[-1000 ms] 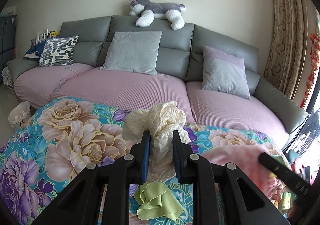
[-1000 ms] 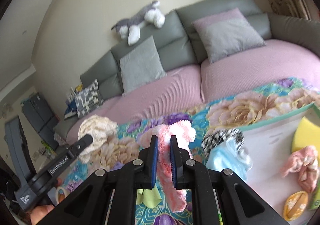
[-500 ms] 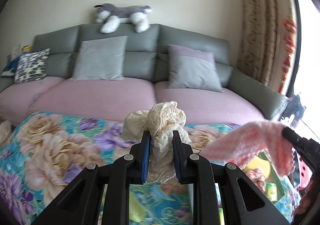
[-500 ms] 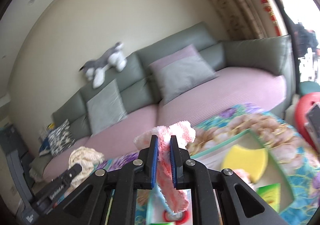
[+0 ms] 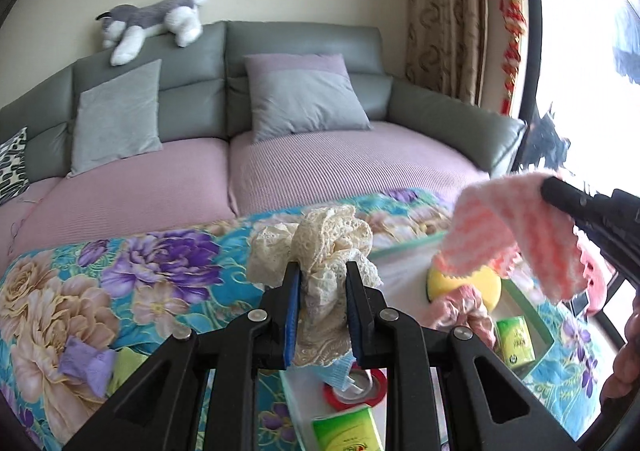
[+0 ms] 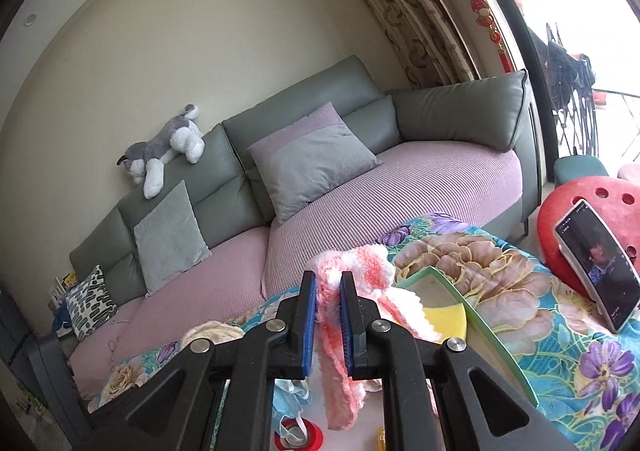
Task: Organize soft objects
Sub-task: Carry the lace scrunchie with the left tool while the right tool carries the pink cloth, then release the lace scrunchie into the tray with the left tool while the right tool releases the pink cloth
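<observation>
No legible txt anywhere.

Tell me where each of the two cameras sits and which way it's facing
Left wrist: on the left tongs, looking past the clamped cream lace cloth over the floral cover toward the sofa; right tongs and a hand show at right.
Right wrist: on the right tongs, tilted, holding the pink fluffy cloth, facing sofa and window side.
Shared: sofa, plush dog, yellow sponge, both cloths.
</observation>
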The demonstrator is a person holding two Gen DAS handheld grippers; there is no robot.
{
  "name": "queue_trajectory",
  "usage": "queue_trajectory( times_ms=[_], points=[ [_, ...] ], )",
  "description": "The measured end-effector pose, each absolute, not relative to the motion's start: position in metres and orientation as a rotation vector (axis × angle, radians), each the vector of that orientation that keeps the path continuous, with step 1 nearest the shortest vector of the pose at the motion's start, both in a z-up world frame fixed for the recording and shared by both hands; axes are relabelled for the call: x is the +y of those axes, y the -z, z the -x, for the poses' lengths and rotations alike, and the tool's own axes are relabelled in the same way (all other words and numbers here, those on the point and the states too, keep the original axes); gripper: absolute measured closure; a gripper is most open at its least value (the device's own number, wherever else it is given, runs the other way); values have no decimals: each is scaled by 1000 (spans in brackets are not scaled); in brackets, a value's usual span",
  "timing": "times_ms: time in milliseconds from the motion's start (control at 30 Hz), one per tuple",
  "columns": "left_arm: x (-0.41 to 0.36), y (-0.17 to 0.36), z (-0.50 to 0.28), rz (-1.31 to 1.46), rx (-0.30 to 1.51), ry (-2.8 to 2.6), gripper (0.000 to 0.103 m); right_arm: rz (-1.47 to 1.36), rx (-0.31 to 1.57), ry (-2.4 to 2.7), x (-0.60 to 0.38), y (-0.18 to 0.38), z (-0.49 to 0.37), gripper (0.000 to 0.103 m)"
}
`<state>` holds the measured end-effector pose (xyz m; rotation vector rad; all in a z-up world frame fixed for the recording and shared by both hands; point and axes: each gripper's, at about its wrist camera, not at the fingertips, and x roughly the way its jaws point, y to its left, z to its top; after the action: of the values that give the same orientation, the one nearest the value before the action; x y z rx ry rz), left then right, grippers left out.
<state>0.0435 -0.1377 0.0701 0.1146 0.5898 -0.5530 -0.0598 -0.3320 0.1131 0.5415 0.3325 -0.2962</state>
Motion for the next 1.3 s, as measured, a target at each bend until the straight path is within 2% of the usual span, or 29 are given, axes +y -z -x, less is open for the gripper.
queue_trajectory(
  times_ms=[200, 567, 1000, 1200, 1300],
  points=[
    [-152, -60, -40, -144, 610, 575, 81, -543, 360, 290, -333, -105, 55, 91],
    [-173, -18, -54, -192, 727, 573, 81, -516, 646, 339, -329, -41, 10, 91],
    [-181, 13, -64, -210, 819, 568, 80, -532, 776, 362, -329, -13, -4, 89],
    [-179, 15, -67, -203, 839, 557, 66, -520, 786, 369, -327, -17, -4, 88],
    [-177, 11, -67, -194, 840, 555, 54, -488, 787, 387, -326, -22, -3, 86]
  ],
)
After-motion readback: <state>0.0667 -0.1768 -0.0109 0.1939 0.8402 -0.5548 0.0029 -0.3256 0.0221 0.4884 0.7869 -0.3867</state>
